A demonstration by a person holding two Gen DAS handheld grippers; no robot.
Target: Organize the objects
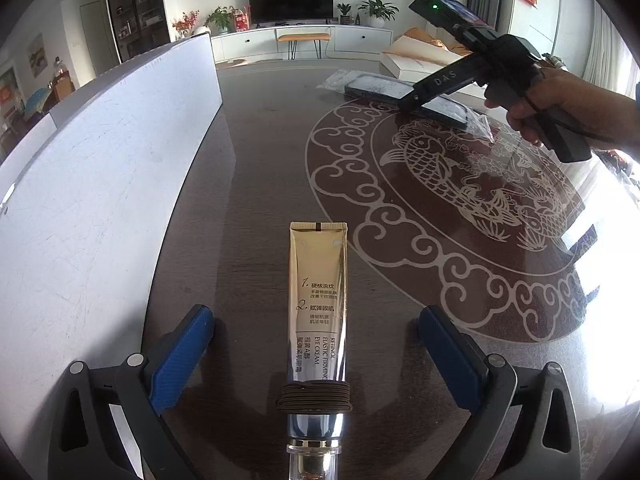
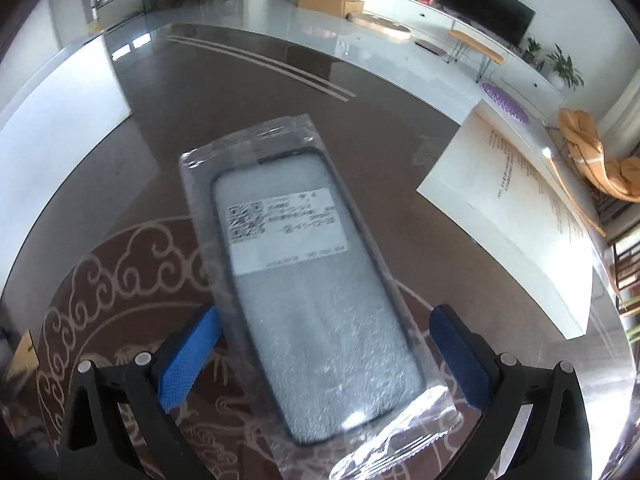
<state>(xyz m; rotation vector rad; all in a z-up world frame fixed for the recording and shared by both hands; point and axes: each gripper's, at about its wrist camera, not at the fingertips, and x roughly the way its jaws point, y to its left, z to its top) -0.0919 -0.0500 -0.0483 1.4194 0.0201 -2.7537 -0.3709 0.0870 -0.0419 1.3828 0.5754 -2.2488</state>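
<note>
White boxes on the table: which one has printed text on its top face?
The white box right of the bagged phone case; small lines of print run across its top. The other white box, at the table's left, looks plain.

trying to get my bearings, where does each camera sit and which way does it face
Left wrist: on the left tongs, looking along the dark table toward the TV; a gold cream tube lies between its open blue fingers; the person's right hand and right tongs show at upper right.
Right wrist: on the right tongs, looking down at a bagged phone case between open fingers; no hand shows.
Shared: the table, phone case, white box and TV.
</note>
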